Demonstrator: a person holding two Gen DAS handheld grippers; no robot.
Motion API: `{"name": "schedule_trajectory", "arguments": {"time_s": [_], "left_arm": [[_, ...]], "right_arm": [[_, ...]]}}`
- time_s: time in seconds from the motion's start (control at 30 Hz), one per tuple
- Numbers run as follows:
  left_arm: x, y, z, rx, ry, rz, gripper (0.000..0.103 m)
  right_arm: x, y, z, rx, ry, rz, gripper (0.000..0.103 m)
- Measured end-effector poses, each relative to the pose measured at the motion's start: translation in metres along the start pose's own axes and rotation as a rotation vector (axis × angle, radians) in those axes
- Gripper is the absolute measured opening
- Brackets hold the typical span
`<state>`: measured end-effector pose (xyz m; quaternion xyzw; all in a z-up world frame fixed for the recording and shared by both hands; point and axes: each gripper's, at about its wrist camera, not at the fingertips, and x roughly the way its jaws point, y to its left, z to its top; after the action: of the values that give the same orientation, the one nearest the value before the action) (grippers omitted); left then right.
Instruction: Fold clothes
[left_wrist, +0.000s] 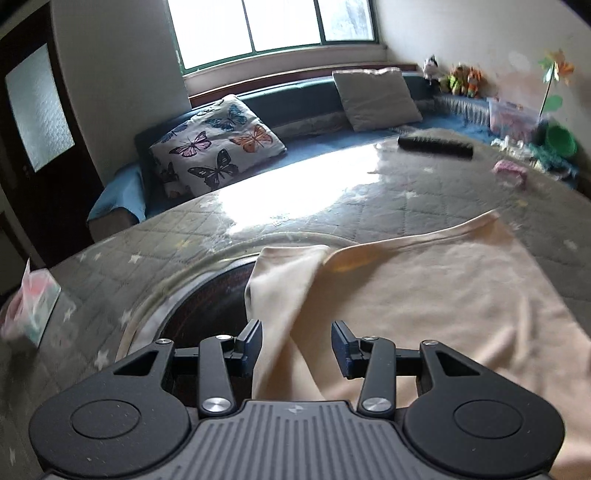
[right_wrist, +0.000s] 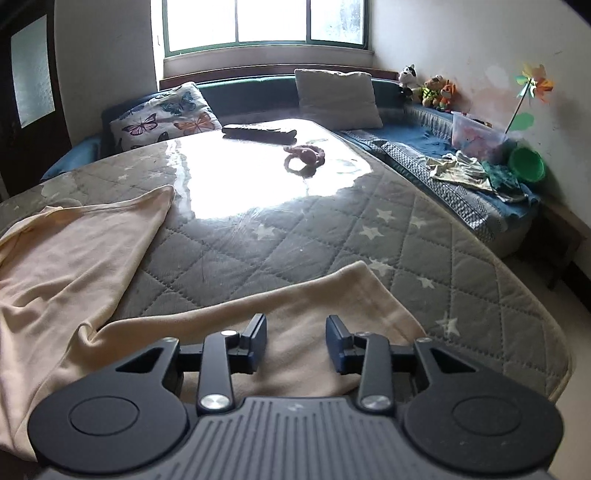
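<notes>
A cream garment lies spread on the grey quilted table cover, with one sleeve folded toward me along its left side. My left gripper is open just over that sleeve; the cloth runs between the fingers without being pinched. In the right wrist view the same garment fills the left, and a strip of it reaches to the right across the cover. Above that strip my right gripper is open with nothing clamped.
A dark flat object and a pink fabric item lie at the far end of the table. A tissue pack sits at the left edge. A bench with a butterfly pillow, toys and a green bowl runs behind and right.
</notes>
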<state>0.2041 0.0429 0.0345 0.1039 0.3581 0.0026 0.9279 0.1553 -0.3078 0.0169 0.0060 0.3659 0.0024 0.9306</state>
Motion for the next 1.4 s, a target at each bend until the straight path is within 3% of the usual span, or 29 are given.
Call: {"name": "schedule_trajectory", "arguments": {"time_s": [0.17, 0.23, 0.3, 0.43, 0.7, 0.93, 1.07, 1.2, 1.3, 1.37, 1.4], "left_arm": [[0.039, 0.002, 0.009, 0.02, 0.054, 0.028, 0.044], [0.045, 0.01, 0.01, -0.01, 0.058, 0.041, 0.023], [0.043, 0.022, 0.009, -0.067, 0.057, 0.028, 0.01], [0.026, 0.053, 0.003, -0.183, 0.024, 0.064, 0.006], [-0.021, 0.119, -0.036, -0.405, 0.012, 0.162, 0.006], [-0.065, 0.148, -0.092, -0.533, 0.045, 0.218, 0.005], [-0.098, 0.153, -0.122, -0.572, 0.034, 0.265, 0.005], [-0.116, 0.153, -0.147, -0.562, 0.077, 0.297, 0.006], [-0.118, 0.155, -0.16, -0.562, 0.12, 0.308, 0.012], [-0.122, 0.155, -0.165, -0.563, 0.129, 0.316, 0.021], [-0.124, 0.153, -0.166, -0.552, 0.125, 0.322, 0.031]], "right_arm": [[0.004, -0.001, 0.002, 0.009, 0.001, 0.009, 0.04], [0.004, -0.002, 0.003, 0.009, 0.0, 0.011, 0.042], [0.004, -0.002, 0.003, 0.009, 0.0, 0.012, 0.042], [0.004, -0.002, 0.003, 0.004, -0.001, 0.015, 0.043], [0.008, 0.0, 0.005, -0.013, -0.01, 0.017, 0.043], [0.01, 0.013, 0.006, -0.034, -0.019, 0.036, 0.043], [0.01, 0.024, 0.005, -0.058, -0.024, 0.058, 0.043], [0.009, 0.033, 0.003, -0.086, -0.034, 0.084, 0.044], [0.01, 0.039, 0.003, -0.096, -0.041, 0.096, 0.045], [0.01, 0.042, 0.004, -0.098, -0.038, 0.104, 0.045], [0.01, 0.043, 0.004, -0.102, -0.037, 0.106, 0.045]]}}
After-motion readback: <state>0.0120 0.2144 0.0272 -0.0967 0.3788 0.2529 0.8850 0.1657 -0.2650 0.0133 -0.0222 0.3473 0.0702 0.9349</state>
